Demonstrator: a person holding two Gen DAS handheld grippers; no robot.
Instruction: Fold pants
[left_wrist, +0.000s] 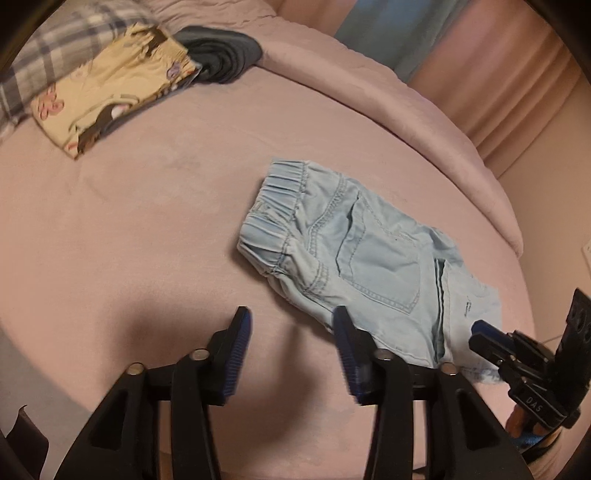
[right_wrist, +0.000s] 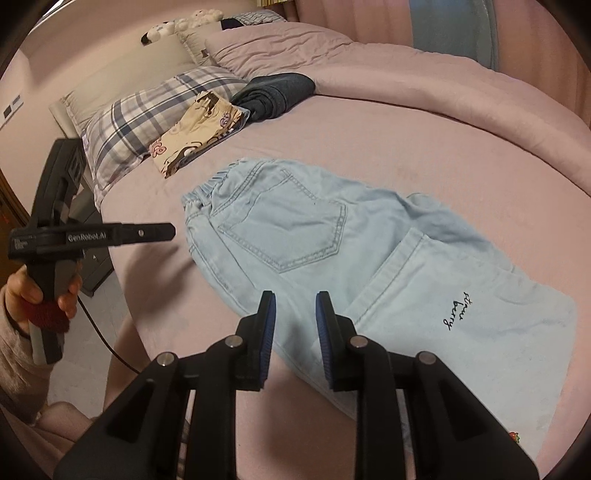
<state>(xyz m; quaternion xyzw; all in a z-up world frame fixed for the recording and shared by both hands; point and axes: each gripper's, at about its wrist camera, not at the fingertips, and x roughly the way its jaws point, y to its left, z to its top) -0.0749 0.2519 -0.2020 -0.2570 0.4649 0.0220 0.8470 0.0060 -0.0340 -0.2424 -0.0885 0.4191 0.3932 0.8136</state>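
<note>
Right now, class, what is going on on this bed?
A person holds a two-finger gripper in each hand over a pink bed, folding clothes. A pair of light blue denim pants lies folded on the bed, back pocket up. The left gripper and the right gripper are both open above the pants' near edge, gripping nothing. A folded cream patterned garment and a folded dark garment lie farther off beside a plaid pillow.
</note>
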